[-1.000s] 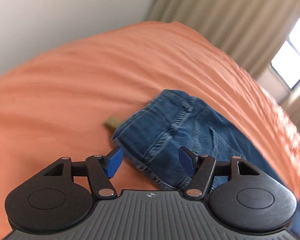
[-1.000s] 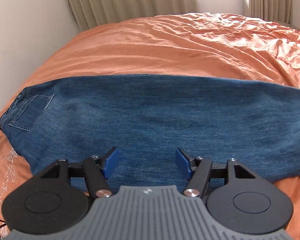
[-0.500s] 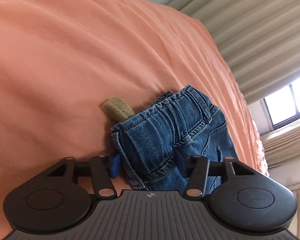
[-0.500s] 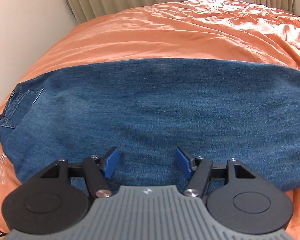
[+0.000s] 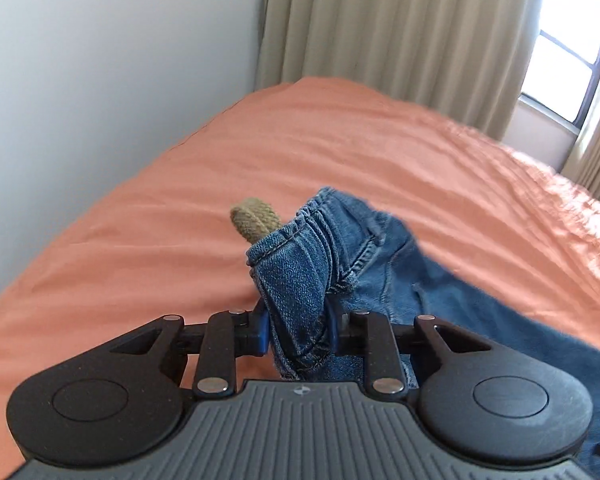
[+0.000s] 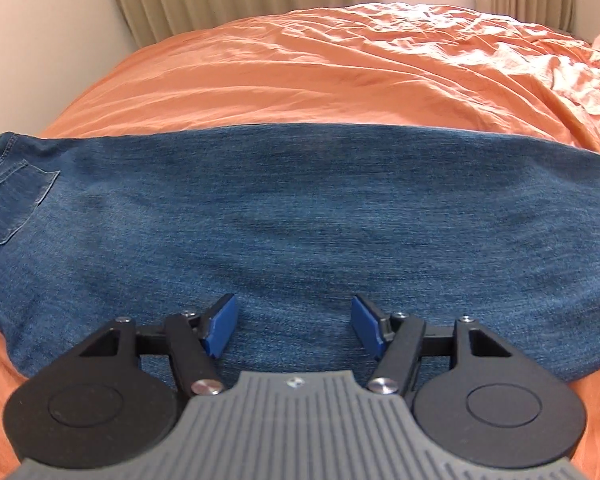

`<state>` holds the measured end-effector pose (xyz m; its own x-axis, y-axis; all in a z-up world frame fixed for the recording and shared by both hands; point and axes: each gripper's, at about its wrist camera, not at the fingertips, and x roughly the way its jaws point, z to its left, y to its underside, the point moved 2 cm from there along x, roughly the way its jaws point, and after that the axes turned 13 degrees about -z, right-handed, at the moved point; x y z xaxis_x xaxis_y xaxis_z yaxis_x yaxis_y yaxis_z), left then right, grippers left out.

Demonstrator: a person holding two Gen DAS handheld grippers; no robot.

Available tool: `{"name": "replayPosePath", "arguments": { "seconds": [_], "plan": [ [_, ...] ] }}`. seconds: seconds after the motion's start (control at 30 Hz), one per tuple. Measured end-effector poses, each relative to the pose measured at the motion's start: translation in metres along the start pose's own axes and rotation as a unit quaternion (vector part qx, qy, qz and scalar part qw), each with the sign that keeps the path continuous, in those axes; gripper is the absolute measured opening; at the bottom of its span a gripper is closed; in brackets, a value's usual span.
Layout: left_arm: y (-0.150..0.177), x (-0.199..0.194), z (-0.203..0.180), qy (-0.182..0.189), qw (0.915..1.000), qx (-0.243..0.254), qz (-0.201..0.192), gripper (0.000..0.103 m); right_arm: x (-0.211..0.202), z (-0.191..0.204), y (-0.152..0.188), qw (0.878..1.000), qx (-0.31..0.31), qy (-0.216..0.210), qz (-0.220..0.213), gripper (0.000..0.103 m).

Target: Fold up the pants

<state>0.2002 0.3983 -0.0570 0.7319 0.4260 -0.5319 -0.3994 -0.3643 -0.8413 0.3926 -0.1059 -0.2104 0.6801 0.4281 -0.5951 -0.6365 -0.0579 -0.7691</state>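
One pair of blue denim pants (image 6: 300, 216) lies stretched across an orange bedspread (image 6: 340, 68), filling the middle band of the right wrist view from the left edge to the right edge, with one patch pocket (image 6: 14, 200) showing at the far left. No brand tag or readable writing shows on the denim; the only marking nearby is a faint white line pattern on the orange cloth at the lower left edge of that view, too small to read. The right tongs (image 6: 293, 328) hang over the near part of the denim at lower centre, their two blue pads wide apart with nothing pinched between them. In the left wrist view the left tongs (image 5: 296, 330), at lower centre, have just been closing and now clamp a bunched fold of the waistband (image 5: 300, 264), the gathered denim standing up between the two blue pads and raised off the bed. One olive-tan woven cord end (image 5: 254, 224) sticks out of the top of the waistband, just left of centre. The rest of the pants trails down to the lower right of that view. Behind the bed are a pale wall (image 5: 100, 60) at upper left, beige curtains (image 5: 400, 28) across the top, and one window (image 5: 560, 72) at upper right.
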Motion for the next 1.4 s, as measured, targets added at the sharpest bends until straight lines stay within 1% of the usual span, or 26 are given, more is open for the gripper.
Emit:
{"name": "replayPosePath", "arguments": {
  "seconds": [0.1, 0.13, 0.17, 0.23, 0.3, 0.37, 0.43, 0.47, 0.53, 0.6, 0.67, 0.73, 0.8, 0.83, 0.93, 0.97, 1.03, 1.1, 1.17, 1.2, 1.27, 1.33, 1.4],
  "plan": [
    [0.023, 0.038, 0.009, -0.032, 0.9979, 0.025, 0.05, 0.029, -0.001, -0.004, 0.002, 1.0, 0.002, 0.006, 0.002, 0.059],
    [0.036, 0.054, 0.009, -0.046, 0.996, 0.036, 0.068, 0.029, -0.001, -0.005, 0.002, 1.0, 0.001, 0.005, 0.003, 0.059],
    [0.049, 0.066, 0.012, -0.057, 0.9942, 0.035, 0.083, 0.029, -0.001, -0.005, 0.002, 1.0, 0.0, 0.005, 0.003, 0.059],
    [0.069, 0.085, 0.018, -0.065, 0.9926, 0.027, 0.099, 0.029, -0.001, -0.006, 0.003, 1.0, -0.001, 0.004, 0.004, 0.059],
    [0.075, 0.09, 0.017, -0.066, 0.9924, 0.021, 0.102, 0.031, -0.001, -0.007, 0.003, 1.0, 0.0, 0.003, 0.006, 0.06],
    [0.071, 0.091, 0.016, -0.067, 0.9914, 0.026, 0.109, 0.033, 0.001, -0.006, 0.004, 1.0, -0.001, 0.004, 0.008, 0.061],
    [0.065, 0.089, 0.017, -0.077, 0.9896, 0.042, 0.113, 0.048, 0.003, -0.006, 0.003, 1.0, 0.0, 0.004, 0.009, 0.062],
    [0.063, 0.086, 0.016, -0.079, 0.9891, 0.054, 0.112, 0.053, 0.004, -0.005, 0.002, 1.0, 0.001, 0.005, 0.01, 0.063],
    [0.057, 0.081, 0.012, -0.077, 0.9879, 0.082, 0.107, 0.068, 0.002, -0.006, 0.001, 1.0, 0.008, 0.003, 0.009, 0.063],
    [0.052, 0.071, 0.011, -0.077, 0.9888, 0.083, 0.097, 0.076, -0.002, -0.011, -0.001, 1.0, 0.021, 0.0, 0.005, 0.063],
    [0.05, 0.056, 0.012, -0.076, 0.9902, 0.074, 0.091, 0.077, -0.009, -0.02, -0.003, 0.999, 0.045, 0.001, 0.0, 0.065],
    [0.049, 0.037, 0.004, -0.074, 0.9901, 0.088, 0.081, 0.077, -0.017, -0.031, -0.005, 0.997, 0.074, 0.002, -0.004, 0.065],
    [0.046, 0.017, -0.01, -0.056, 0.9903, 0.109, 0.065, 0.077, -0.028, -0.046, -0.007, 0.995, 0.104, 0.009, -0.008, 0.065],
    [0.044, 0.004, -0.021, -0.04, 0.9903, 0.12, 0.058, 0.077, -0.034, -0.052, -0.008, 0.993, 0.116, 0.015, -0.009, 0.065],
    [0.044, -0.024, -0.062, 0.022, 0.9908, 0.127, 0.04, 0.077, -0.053, -0.074, -0.009, 0.988, 0.153, 0.029, -0.013, 0.064],
    [0.045, -0.033, -0.076, 0.043, 0.9903, 0.127, 0.037, 0.076, -0.06, -0.082, -0.011, 0.986, 0.166, 0.031, -0.015, 0.062],
    [0.052, -0.045, -0.104, 0.078, 0.9878, 0.129, 0.036, 0.073, -0.077, -0.101, -0.016, 0.98, 0.192, 0.033, -0.028, 0.061],
    [0.061, -0.055, -0.138, 0.108, 0.9843, 0.135, 0.036, 0.072, -0.098, -0.127, -0.022, 0.975, 0.216, 0.035, -0.041, 0.058],
    [0.073, -0.06, -0.169, 0.136, 0.9798, 0.141, 0.037, 0.072, -0.116, -0.152, -0.028, 0.972, 0.226, 0.043, -0.05, 0.057],
    [0.08, -0.064, -0.183, 0.149, 0.9772, 0.146, 0.041, 0.071, -0.127, -0.17, -0.03, 0.97, 0.229, 0.053, -0.054, 0.057],
    [0.092, -0.059, -0.21, 0.167, 0.9726, 0.155, 0.048, 0.068, -0.147, -0.206, -0.034, 0.965, 0.245, 0.073, -0.06, 0.054],
    [0.1, -0.056, -0.233, 0.177, 0.9686, 0.167, 0.052, 0.068, -0.165, -0.245, -0.036, 0.956, 0.273, 0.088, -0.069, 0.05],
    [0.108, -0.055, -0.252, 0.183, 0.9658, 0.174, 0.058, 0.068, -0.177, -0.29, -0.036, 0.943, 0.309, 0.099, -0.078, 0.049]
  ]
}}
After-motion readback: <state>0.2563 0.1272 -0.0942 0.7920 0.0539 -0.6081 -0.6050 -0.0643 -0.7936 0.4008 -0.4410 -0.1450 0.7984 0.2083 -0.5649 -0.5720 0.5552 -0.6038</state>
